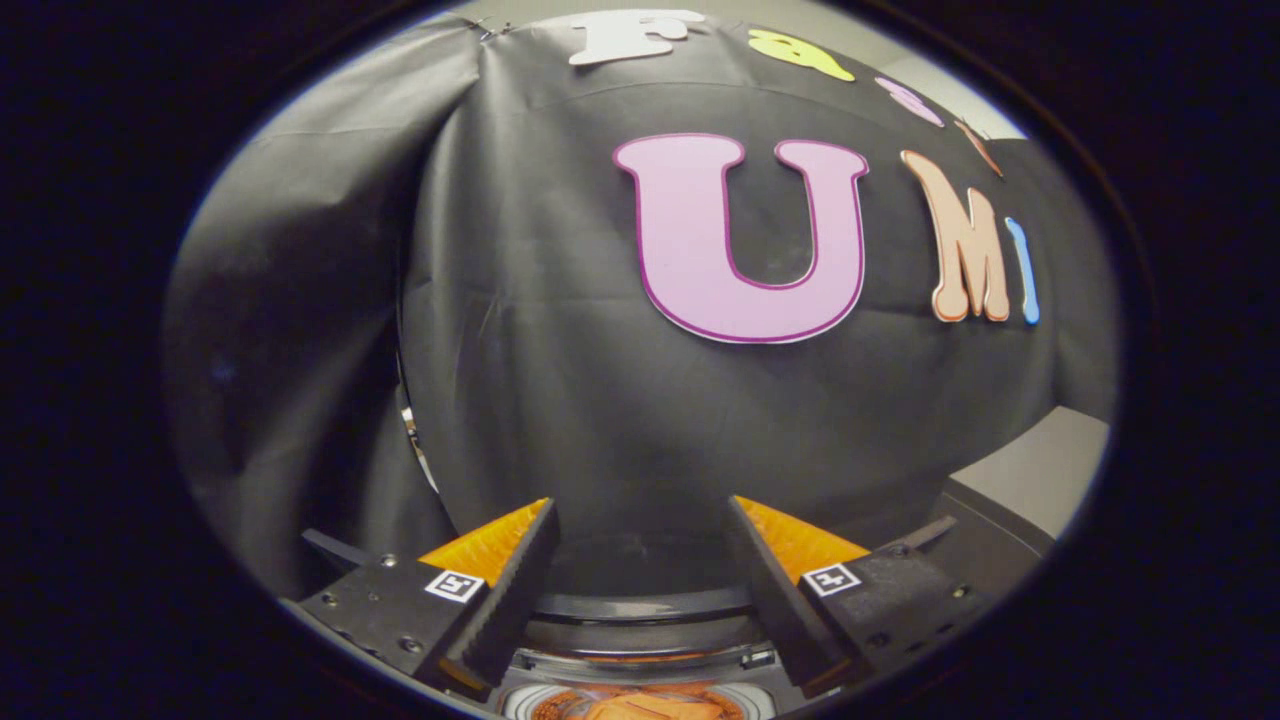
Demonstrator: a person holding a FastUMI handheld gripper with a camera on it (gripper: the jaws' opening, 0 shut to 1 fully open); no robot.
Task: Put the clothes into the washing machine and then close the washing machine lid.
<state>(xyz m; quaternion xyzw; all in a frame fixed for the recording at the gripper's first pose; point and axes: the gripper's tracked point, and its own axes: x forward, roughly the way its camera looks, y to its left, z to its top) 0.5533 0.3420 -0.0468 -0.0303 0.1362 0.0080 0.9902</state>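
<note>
My gripper is open, with nothing between its two fingers. Low between the fingers lies the washing machine's round opening, ringed by a pale rim. Orange cloth sits inside the drum, close under the gripper. Just beyond it, a dark curved lid spans the gap between the fingers. I cannot tell how far the lid is raised.
The booth's black cloth wall hangs close ahead beyond the fingers. A dark flat top and a pale grey surface lie to the right. A thin shiny strip shows at a fold in the cloth on the left.
</note>
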